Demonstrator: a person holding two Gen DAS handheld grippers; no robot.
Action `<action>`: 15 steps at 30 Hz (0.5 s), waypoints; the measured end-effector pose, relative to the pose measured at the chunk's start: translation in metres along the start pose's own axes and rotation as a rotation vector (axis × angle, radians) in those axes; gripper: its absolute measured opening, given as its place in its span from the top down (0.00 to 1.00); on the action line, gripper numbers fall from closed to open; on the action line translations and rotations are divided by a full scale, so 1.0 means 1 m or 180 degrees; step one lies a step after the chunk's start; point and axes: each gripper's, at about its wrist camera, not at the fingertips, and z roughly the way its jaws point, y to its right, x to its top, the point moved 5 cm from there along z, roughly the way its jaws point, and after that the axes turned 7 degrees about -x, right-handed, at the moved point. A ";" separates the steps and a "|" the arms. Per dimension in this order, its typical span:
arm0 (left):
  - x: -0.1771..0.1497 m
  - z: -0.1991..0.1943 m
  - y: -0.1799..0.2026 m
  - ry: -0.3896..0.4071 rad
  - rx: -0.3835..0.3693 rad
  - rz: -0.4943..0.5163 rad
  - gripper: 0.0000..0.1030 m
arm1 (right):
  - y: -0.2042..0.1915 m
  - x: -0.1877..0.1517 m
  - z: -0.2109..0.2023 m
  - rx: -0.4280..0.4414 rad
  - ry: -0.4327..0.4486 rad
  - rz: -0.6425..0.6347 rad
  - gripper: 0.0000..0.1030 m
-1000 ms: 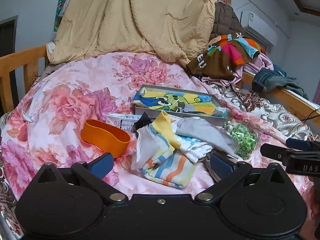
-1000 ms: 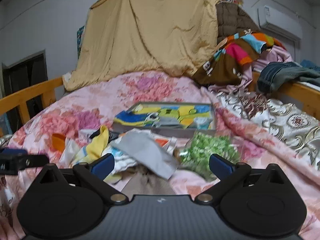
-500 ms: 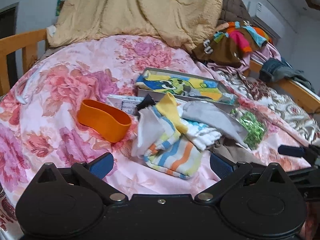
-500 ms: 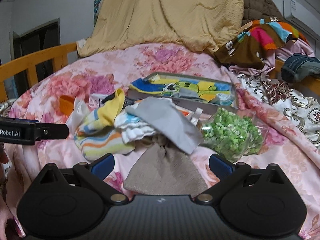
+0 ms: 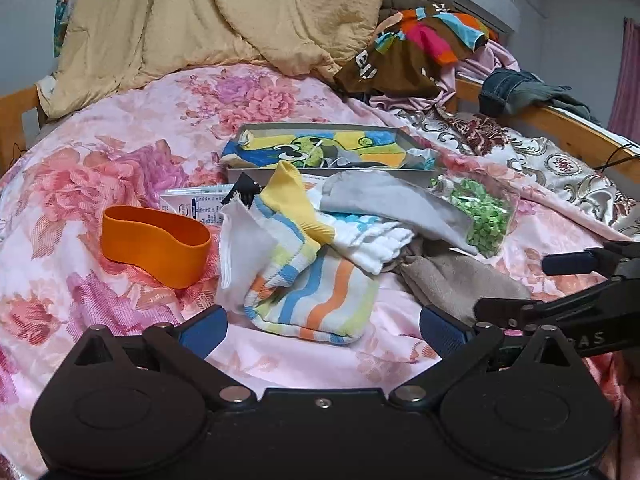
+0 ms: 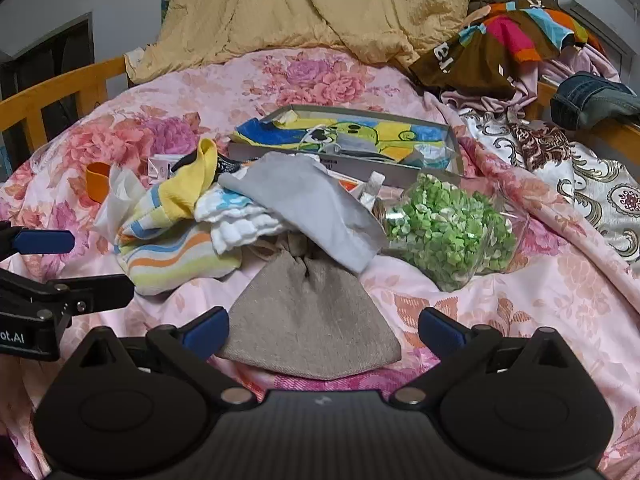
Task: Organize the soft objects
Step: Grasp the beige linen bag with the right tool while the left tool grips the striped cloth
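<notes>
The left gripper [image 5: 322,330] is wide apart and holds nothing. It hangs low over the pink flowery bed cover [image 5: 120,152], just in front of a striped sock [image 5: 320,300]. The right gripper [image 6: 323,330] is wide apart too and holds nothing. A small brown cloth bag [image 6: 308,320] lies flat on the bed between its two blue fingers [image 6: 206,330], and the near edge of the bag sits between the tips. I cannot tell if the fingers touch it.

The soft things lie in one messy pile in the middle of the bed. The striped sock has a yellow toe [image 5: 292,196] that sticks up. A thin white cloth [image 5: 240,256] lies against the left side of the sock. Just behind and to the right is a folded white cloth [image 5: 372,240] with blue spots. A gray cloth [image 5: 396,208] lies on top of the white one and over the top of the brown bag.

To the left of the pile is an orange band [image 5: 156,244], standing on its edge. To the right is a clear bag of little green bits [image 6: 448,228], touching the gray cloth.

Behind the pile is a flat gray box [image 5: 332,152] with bright cartoon cloth and some things inside. A small white packet [image 5: 196,204] lies between the band and the box.

Far back, a big yellow blanket [image 5: 224,12] is heaped up. Colorful clothes [image 5: 420,52] lie in a heap on the right, by the wooden bed rail [image 5: 560,120].
</notes>
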 end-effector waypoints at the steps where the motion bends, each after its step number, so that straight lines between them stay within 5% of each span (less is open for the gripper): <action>1: 0.000 0.003 -0.002 -0.0011 0.0035 0.0000 0.01 | 0.000 0.000 0.001 -0.0009 -0.0018 0.0008 0.00; 6: 0.002 0.018 -0.010 -0.0024 0.0085 0.0031 0.04 | 0.003 0.000 0.007 -0.0046 -0.0059 0.0046 0.00; 12: 0.001 0.027 -0.004 -0.0122 -0.0140 0.0075 0.28 | 0.001 -0.001 0.020 -0.0017 -0.0101 0.0053 0.00; 15: -0.002 0.026 0.003 -0.0113 -0.0193 0.0171 0.30 | -0.001 -0.002 0.025 0.0031 -0.0154 0.0080 0.00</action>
